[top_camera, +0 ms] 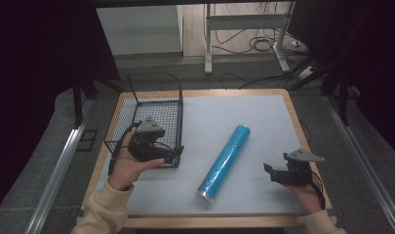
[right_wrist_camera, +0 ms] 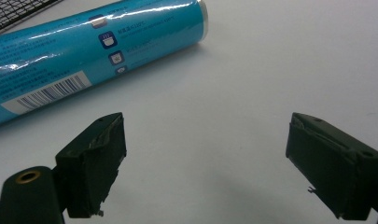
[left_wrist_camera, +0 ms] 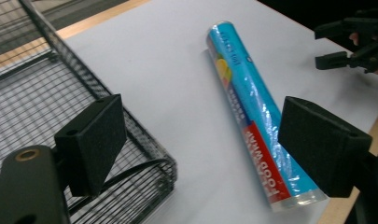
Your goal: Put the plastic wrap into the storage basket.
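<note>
A blue roll of food wrap (top_camera: 225,162) lies diagonally on the pale mat (top_camera: 244,112) near the table's middle, its silver end toward the front. To its left stands a black wire basket (top_camera: 152,109). My left gripper (top_camera: 175,152) sits at the basket's front right corner, open and holding nothing, pointing right toward the roll. In the left gripper view the roll (left_wrist_camera: 252,107) lies between the wide jaws of my left gripper (left_wrist_camera: 205,140). My right gripper (top_camera: 269,172) is open on the roll's right. In its own view, my right gripper (right_wrist_camera: 213,161) is over bare mat, with the roll (right_wrist_camera: 84,51) ahead on the left.
The wooden table edge (top_camera: 297,131) frames the mat. In the left gripper view the basket's corner (left_wrist_camera: 149,154) lies just under the left jaw, with a cable in it. Behind the table are a white desk frame (top_camera: 244,24) and floor cables.
</note>
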Demonstrator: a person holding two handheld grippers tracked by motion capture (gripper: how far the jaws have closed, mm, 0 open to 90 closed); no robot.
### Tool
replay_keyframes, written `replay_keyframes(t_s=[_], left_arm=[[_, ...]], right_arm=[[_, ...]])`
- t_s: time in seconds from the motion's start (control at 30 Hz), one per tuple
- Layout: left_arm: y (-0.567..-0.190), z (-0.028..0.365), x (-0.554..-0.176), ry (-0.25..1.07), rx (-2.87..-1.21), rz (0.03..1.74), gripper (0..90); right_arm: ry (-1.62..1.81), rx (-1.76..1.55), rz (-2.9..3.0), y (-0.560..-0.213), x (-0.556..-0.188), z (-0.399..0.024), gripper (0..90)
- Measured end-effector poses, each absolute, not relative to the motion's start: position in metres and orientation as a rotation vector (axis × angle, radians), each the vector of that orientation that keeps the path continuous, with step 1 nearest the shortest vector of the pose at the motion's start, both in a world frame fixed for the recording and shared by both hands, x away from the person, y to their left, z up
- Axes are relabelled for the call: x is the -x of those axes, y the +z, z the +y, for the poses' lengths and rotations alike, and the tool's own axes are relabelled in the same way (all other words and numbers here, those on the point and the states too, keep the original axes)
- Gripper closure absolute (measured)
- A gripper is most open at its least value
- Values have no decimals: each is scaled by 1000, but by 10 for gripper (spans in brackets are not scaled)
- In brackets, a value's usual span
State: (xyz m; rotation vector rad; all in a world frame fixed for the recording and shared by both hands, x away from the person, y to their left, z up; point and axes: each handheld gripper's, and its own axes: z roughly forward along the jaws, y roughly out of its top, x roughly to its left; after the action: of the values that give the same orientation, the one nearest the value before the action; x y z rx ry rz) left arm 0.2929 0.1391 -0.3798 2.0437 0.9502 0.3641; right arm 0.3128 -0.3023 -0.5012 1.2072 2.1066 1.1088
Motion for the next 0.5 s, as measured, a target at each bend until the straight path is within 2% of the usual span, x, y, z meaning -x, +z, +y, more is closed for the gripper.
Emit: replay_keyframes(t_s=[0.5], left_arm=[[-386,96,-291,309,-2113,886,156]], right_arm=[[1114,-1200,2103,-501,-312,-303,130]])
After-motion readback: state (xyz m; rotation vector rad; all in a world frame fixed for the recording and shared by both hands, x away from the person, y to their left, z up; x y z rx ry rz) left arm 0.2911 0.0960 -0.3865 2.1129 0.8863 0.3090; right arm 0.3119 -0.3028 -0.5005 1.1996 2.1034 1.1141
